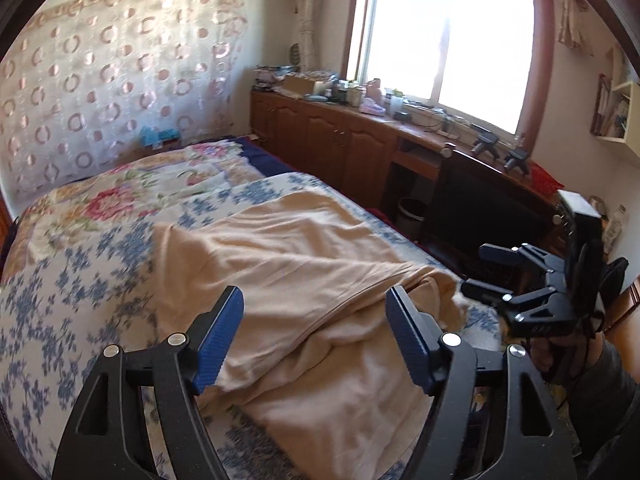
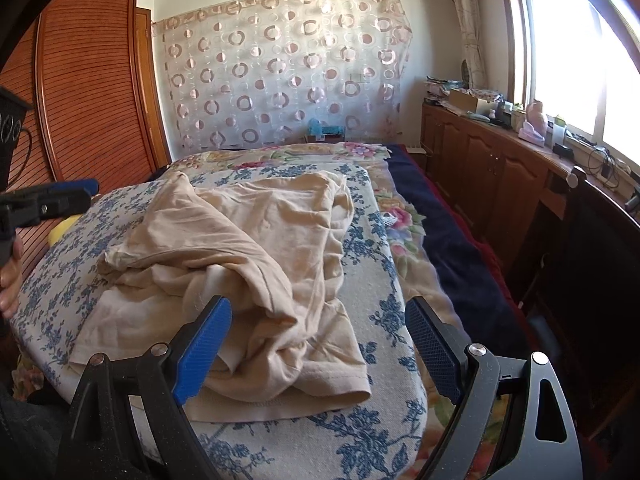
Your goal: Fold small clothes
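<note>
Left wrist view: we hold the left tool (image 1: 314, 334) at lower centre, jaws wide and gripping nothing, over the beige garment (image 1: 304, 264) crumpled mid-frame on the blue-flowered bed cover (image 1: 76, 280). The right tool (image 1: 480, 272) sits at right, jaws apart.

Right wrist view: our right tool (image 2: 320, 344) is wide, empty; the beige garment (image 2: 248, 256) lies centre-left. The left tool (image 2: 56, 194) enters from the left edge.

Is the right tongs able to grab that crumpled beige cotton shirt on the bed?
Probably yes. The right tongs stand open just in front of the crumpled beige cotton shirt, whose near folds lie between the blue pads. Nothing blocks the way on the blue-flowered bedspread.
</note>
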`<state>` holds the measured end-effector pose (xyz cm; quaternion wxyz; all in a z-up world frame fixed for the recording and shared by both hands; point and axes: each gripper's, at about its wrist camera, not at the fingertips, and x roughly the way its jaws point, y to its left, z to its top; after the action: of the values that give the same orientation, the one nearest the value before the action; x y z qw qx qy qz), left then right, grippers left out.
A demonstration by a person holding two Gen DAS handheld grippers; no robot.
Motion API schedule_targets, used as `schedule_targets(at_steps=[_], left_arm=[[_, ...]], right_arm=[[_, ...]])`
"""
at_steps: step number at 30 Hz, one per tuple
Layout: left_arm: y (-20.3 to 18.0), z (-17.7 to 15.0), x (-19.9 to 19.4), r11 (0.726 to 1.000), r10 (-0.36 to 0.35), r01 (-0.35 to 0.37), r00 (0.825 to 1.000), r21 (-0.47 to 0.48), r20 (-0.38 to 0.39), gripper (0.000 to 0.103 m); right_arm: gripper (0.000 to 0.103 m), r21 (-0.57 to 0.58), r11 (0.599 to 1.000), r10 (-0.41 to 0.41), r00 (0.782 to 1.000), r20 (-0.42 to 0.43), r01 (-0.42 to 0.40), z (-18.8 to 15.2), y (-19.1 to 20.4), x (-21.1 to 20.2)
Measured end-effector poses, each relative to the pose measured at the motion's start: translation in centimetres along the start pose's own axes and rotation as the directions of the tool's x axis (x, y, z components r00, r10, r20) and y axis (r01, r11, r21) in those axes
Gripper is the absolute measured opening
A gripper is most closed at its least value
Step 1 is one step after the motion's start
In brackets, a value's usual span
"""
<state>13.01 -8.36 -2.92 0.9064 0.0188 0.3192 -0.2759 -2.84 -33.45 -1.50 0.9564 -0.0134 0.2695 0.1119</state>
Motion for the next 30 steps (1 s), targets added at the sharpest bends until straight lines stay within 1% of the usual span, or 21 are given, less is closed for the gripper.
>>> schedule_targets(at_steps=[5,10,15,19,24,27,30], left_arm=[[2.9,-2.9,-0.9,0.997,0.055,-0.056,0.998,-0.045,-0.031,0.074],[5.7,-5.4,-2.5,0.989,0.099,-0.103,0.994,-0.110,-0.038,0.074],[7.8,-6.8,-3.5,0.976,0.146,-0.151,0.988,-0.159,-0.040,0.074],[9.3,-7.8,-4.5,0.965,0.174,-0.177,0.984,-0.192,-0.030,0.074],[10.6,-8.4,-5.3,0.958,0.196,-0.195,0.981,-0.212,-0.017,0.074],[11.1,-8.8,-5.5,0.955,0.195,-0.193,0.981,-0.226,-0.013,0.074],[11.6,-9.1,-5.5,0.952,0.201,-0.200,0.979,-0.234,-0.017,0.074]], right_arm=[[0.090,-0.032,0.999,0.028,1.000,0.004,-0.028,0.8,1.3,0.8],[0.090,-0.089,0.994,0.067,0.998,0.005,-0.066,2.1,4.0,1.9],[0.090,-0.153,0.980,0.129,0.992,-0.006,-0.129,3.5,6.8,3.6],[0.090,-0.203,0.961,0.186,0.982,-0.031,-0.188,4.3,9.0,5.0],[0.089,-0.261,0.925,0.259,0.960,-0.104,-0.277,5.0,11.6,7.4],[0.089,-0.293,0.889,0.312,0.934,-0.174,-0.351,5.3,13.4,9.0],[0.089,-0.319,0.862,0.334,0.915,-0.227,-0.394,5.8,14.8,10.7]])
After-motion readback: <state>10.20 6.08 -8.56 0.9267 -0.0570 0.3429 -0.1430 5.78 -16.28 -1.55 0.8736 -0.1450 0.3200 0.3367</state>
